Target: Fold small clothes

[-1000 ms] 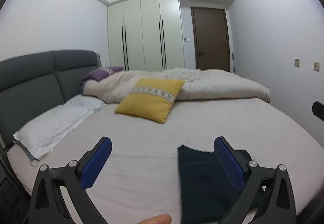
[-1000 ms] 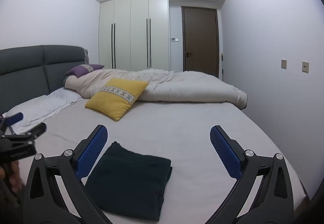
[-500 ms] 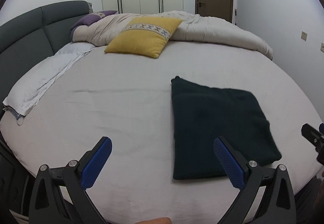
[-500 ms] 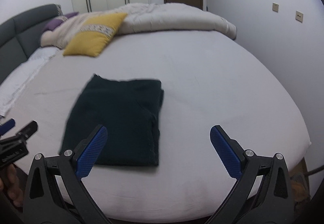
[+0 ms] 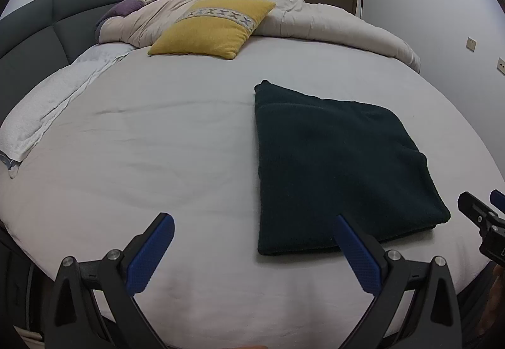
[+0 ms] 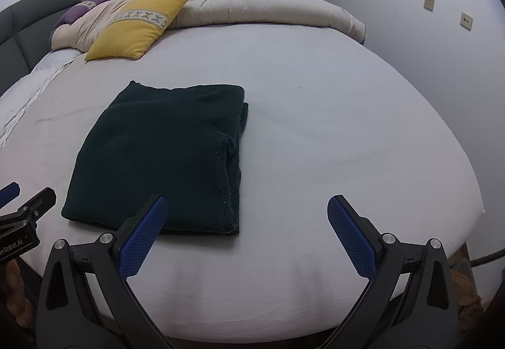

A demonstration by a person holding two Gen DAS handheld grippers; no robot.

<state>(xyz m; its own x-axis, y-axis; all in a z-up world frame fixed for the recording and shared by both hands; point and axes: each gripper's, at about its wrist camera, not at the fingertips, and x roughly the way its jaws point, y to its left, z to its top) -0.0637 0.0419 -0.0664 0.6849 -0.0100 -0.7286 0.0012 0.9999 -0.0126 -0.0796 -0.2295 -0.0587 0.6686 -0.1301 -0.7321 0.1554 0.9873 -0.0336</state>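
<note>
A dark green garment (image 5: 341, 165) lies folded into a flat rectangle on the grey sheet of the bed (image 5: 176, 140). It shows in the right wrist view as the same folded garment (image 6: 164, 153), with stacked layers along its right edge. My left gripper (image 5: 252, 249) hovers open over the bed's near edge, its right pad in front of the garment's near corner. My right gripper (image 6: 244, 230) is open too, its left pad over the garment's near edge. Neither holds anything.
A yellow cushion (image 5: 211, 28) and a rumpled beige duvet (image 5: 315, 23) lie at the far side of the bed. A white pillow (image 5: 41, 112) sits left by the dark headboard (image 5: 34, 30). The wall with sockets (image 6: 448, 11) stands close on the right.
Both grippers have tilted downward, so the views swung from the room and wardrobe to the bed surface. The folded garment has not moved. Both stayed open.
</note>
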